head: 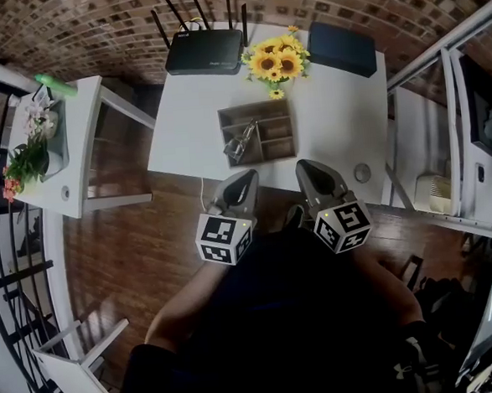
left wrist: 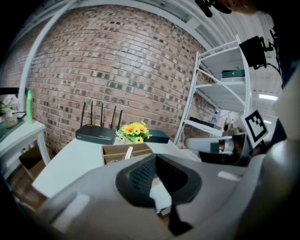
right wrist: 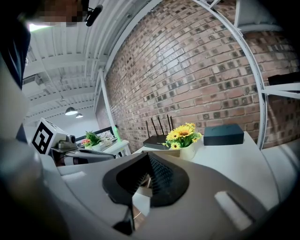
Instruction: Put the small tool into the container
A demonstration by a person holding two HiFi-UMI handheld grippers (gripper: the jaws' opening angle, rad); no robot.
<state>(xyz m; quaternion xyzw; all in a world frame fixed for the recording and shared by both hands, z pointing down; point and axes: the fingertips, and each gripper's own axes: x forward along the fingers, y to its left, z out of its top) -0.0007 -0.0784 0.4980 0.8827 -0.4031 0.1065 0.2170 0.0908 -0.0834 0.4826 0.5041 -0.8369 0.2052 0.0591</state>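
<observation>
**Brick-walled office or studio room**

A brick wall point(left wrist: 117, 70) is seen behind the small tool point(head: 240, 141). Beyond the tool, a router point(head: 204, 51) and sunflowers point(head: 279, 61) are set on a white table point(head: 333, 118). White metal shelving point(left wrist: 220, 91) is placed to its right, and wooden flooring point(head: 140, 241) is laid below.

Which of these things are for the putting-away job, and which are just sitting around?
For the job:
- small metal tool, already lying in the wooden container
- left gripper and right gripper, both shut and empty

Just sitting around:
- router
- sunflowers
- dark box
- potted flowers on the side table
</observation>
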